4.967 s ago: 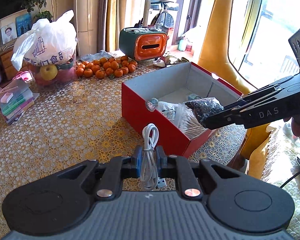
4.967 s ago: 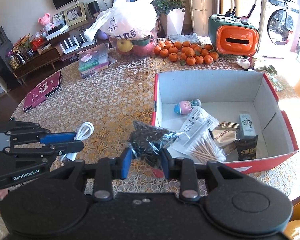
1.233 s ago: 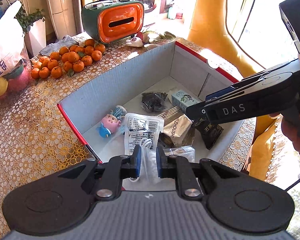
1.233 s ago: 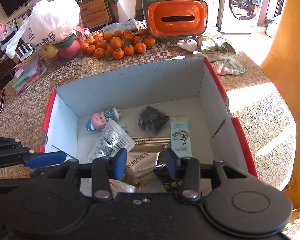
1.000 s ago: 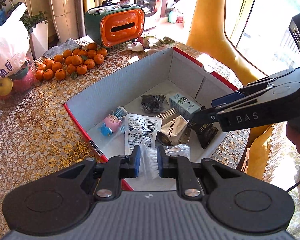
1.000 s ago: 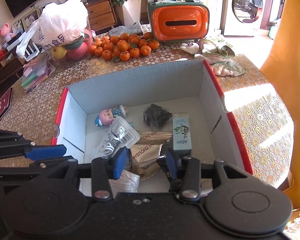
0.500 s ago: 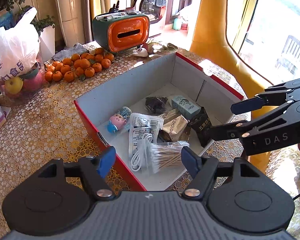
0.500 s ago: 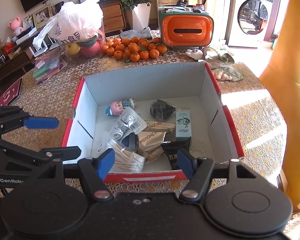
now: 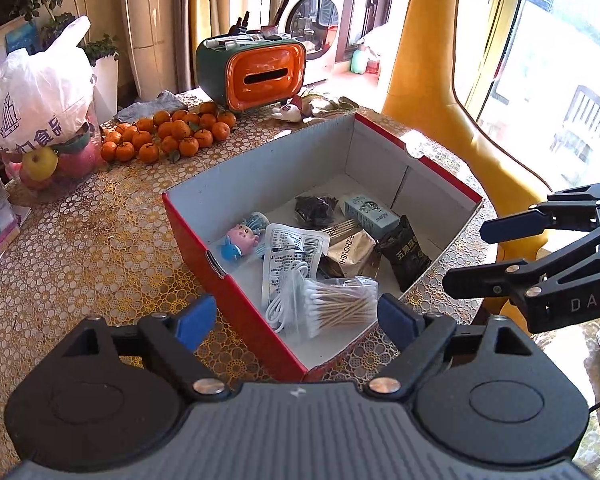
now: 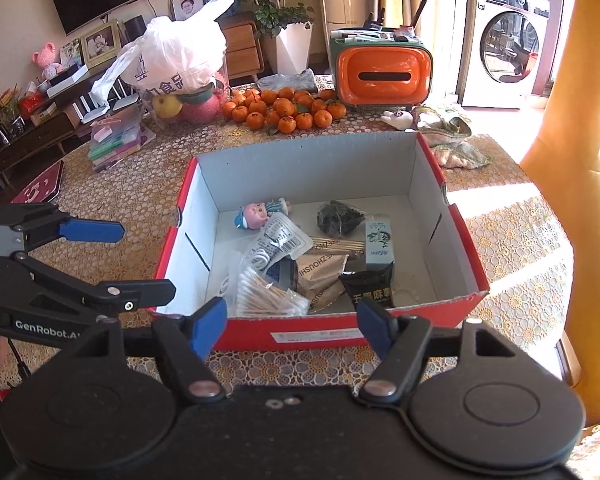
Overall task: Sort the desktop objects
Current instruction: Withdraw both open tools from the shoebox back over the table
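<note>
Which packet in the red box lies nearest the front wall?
The clear cotton swab packet, lying against the front wall of the red box. The black snack packet, gold packet and white barcode packet lie farther back.

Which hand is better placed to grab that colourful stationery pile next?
Left, likely. The stationery pile lies beyond the left tool; the right tool faces the red box. Both tools' jaws have just been opening, with nothing between them.

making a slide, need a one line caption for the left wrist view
Left gripper open and empty above the red box, white cable and cotton swabs lying inside; right gripper open alongside.
</note>
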